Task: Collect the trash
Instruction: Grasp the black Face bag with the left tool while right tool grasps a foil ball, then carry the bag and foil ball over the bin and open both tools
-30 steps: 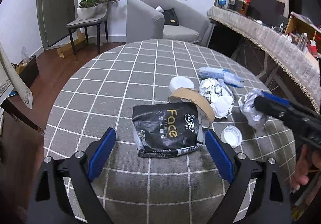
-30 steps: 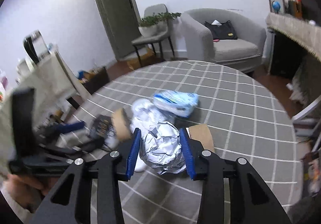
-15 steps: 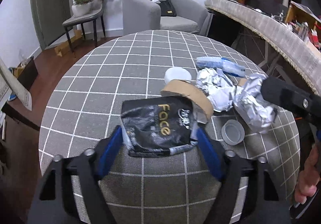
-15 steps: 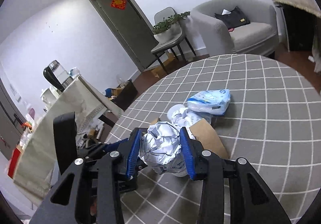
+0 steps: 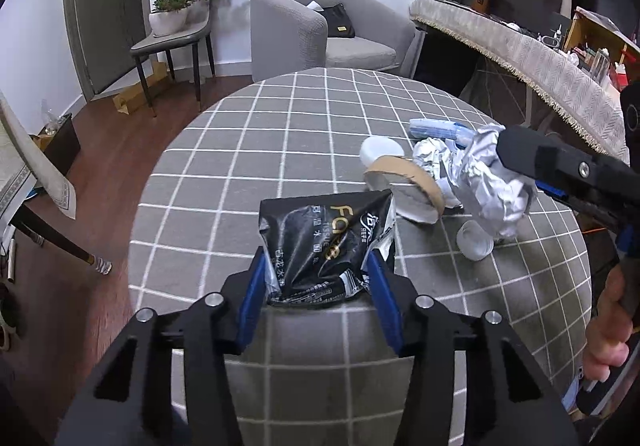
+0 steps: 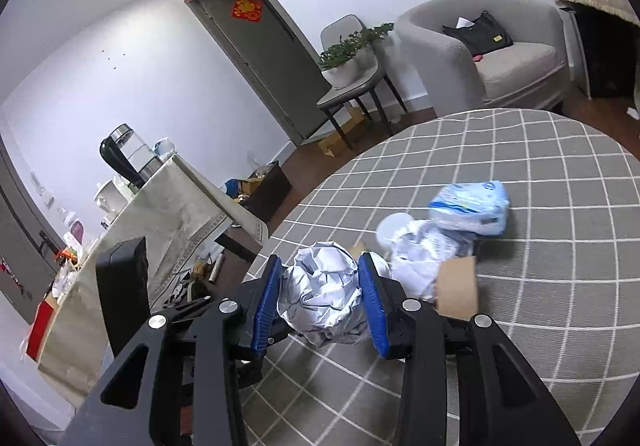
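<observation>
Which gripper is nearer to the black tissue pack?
Left. The left gripper has been closing its jaws around the black tissue pack, whose sides crumple against them. The right gripper is off to that pack's right, clamped on a foil ball.

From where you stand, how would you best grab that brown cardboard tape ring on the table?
Probably by the rim. The cardboard ring lies tilted, its far edge propped on crumpled foil, so its near wall stands off the checked tablecloth. I would come from the near side, one pad inside the hole and one outside, pinching that thin wall. Across its full width it looks too wide for the jaws.
</observation>
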Action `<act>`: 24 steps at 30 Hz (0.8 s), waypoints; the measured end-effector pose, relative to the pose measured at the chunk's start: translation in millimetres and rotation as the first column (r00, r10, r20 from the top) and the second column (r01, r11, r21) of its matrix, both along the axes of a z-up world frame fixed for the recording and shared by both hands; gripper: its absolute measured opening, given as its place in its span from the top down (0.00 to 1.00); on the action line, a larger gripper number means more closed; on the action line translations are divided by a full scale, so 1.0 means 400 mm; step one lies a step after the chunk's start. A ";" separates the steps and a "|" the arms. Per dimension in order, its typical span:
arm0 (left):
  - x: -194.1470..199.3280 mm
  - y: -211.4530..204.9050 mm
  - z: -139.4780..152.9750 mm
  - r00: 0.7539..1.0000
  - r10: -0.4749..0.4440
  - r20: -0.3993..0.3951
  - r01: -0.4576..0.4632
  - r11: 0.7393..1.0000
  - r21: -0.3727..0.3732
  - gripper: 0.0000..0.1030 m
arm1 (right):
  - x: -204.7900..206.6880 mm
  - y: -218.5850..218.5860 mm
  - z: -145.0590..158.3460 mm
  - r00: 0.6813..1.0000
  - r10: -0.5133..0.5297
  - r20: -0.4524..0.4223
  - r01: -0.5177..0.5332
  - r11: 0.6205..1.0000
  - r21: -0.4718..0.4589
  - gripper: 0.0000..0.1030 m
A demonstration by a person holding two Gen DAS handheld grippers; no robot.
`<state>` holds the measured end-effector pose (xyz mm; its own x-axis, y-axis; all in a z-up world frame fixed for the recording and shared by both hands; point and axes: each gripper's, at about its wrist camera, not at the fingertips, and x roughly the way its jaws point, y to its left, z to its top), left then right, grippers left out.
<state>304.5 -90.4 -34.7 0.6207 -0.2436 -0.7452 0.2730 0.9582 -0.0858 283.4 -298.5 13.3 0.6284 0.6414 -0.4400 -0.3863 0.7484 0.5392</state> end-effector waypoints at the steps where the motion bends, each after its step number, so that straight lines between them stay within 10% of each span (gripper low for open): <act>1: -0.004 0.008 0.000 1.000 0.002 0.000 -0.002 1.000 -0.006 0.51 | 0.001 0.007 0.002 1.000 0.003 0.000 -0.003 1.000 0.000 0.61; 24: -0.113 0.318 0.020 0.986 0.164 0.012 -0.160 0.972 -0.174 0.58 | -0.012 0.283 0.049 0.992 0.126 0.027 -0.123 0.986 -0.115 0.61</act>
<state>259.3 36.9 -26.8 0.6809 -0.2615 -0.6841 0.1197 0.9613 -0.2482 278.6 -185.5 32.9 0.5625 0.6628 -0.4942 -0.4968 0.7488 0.4388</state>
